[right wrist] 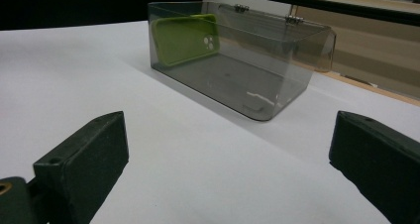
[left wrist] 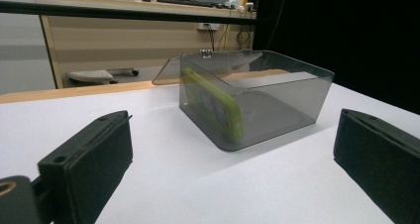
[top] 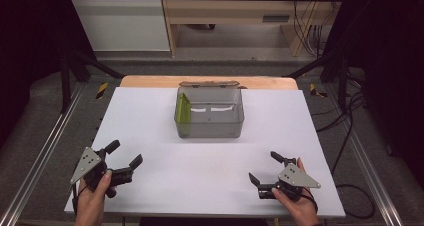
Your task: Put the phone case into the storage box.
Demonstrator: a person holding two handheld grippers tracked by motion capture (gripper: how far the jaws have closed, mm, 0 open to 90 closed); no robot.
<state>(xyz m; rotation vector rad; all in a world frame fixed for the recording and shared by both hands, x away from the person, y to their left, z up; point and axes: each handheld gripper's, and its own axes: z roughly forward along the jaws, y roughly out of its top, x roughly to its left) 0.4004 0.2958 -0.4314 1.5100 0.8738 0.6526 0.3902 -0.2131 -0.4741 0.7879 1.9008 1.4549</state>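
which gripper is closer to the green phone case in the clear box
Left. The left gripper sits near the table's front left, on the side where the green phone case leans in the clear box. The right gripper is front right, farther off.

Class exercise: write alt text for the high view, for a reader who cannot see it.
A clear grey box, lid open, sits on a white table with a yellow-green phone case standing against its left wall. Near the front edge, the left gripper and right gripper rest open, each held in a hand.
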